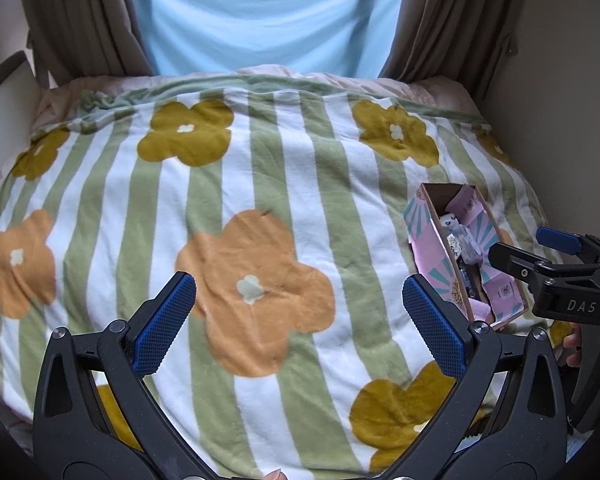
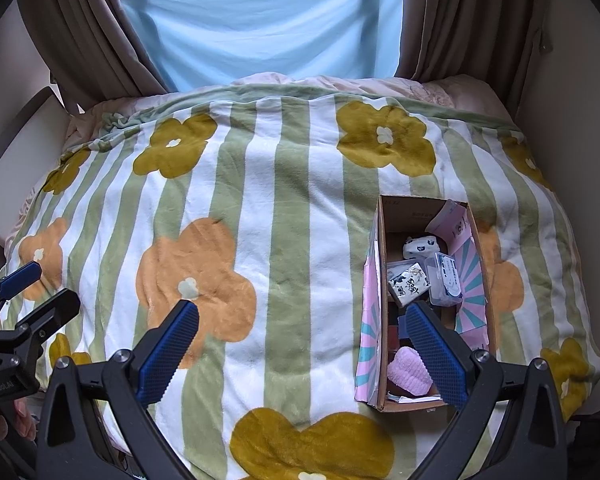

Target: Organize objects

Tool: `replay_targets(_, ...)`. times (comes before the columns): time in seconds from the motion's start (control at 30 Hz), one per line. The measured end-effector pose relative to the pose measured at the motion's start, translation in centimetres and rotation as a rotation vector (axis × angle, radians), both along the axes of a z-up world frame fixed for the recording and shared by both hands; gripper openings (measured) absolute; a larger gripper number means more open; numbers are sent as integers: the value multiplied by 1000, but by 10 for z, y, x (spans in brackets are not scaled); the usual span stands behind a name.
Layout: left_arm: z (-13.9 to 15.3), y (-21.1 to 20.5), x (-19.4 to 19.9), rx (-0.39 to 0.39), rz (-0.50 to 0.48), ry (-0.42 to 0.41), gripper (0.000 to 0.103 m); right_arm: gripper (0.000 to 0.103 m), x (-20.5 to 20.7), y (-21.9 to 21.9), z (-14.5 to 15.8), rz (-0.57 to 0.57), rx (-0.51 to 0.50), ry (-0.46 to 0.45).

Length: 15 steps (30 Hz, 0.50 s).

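Observation:
An open cardboard box (image 2: 370, 320) with pink and teal printed flaps lies on the right part of the bed. Inside it are a blue-flowered white packet (image 2: 410, 282), a clear plastic case (image 2: 444, 280), a small white patterned pouch (image 2: 420, 246) and a pink knitted piece (image 2: 410, 372). My right gripper (image 2: 302, 310) hangs open above the blanket, its right finger over the box's near half. My left gripper (image 1: 299, 284) is open over the orange flower, holding nothing. In the left wrist view the box (image 1: 428, 248) is at right, with the right gripper (image 1: 518, 244) beside it.
A green-and-white striped blanket (image 2: 260, 200) with yellow and orange flowers covers the bed. Brown curtains (image 2: 92, 40) and a light blue sheet (image 2: 260, 20) hang behind it. Walls close in on both sides. A hand (image 2: 20, 420) holds the left gripper (image 2: 54, 286).

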State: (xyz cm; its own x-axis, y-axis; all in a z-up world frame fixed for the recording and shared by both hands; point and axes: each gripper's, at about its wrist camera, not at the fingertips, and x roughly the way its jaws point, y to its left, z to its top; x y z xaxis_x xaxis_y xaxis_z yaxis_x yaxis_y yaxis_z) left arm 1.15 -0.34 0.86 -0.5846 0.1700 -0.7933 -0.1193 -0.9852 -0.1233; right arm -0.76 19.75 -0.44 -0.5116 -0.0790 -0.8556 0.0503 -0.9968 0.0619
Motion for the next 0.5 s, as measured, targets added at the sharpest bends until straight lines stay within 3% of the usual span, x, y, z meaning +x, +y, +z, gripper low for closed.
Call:
replay_targets(0.2, 2, 1, -1, 39, -25, 1, 103, 103, 0, 0, 0, 1, 0, 0)
replay_targets(0.27, 3, -2, -2, 59, 7, -4, 103, 103, -1, 0, 0, -1, 0, -2)
replay_targets(0.5, -3, -9, -6, 35, 54, -26, 103, 103, -3, 4, -1, -8, -4, -6)
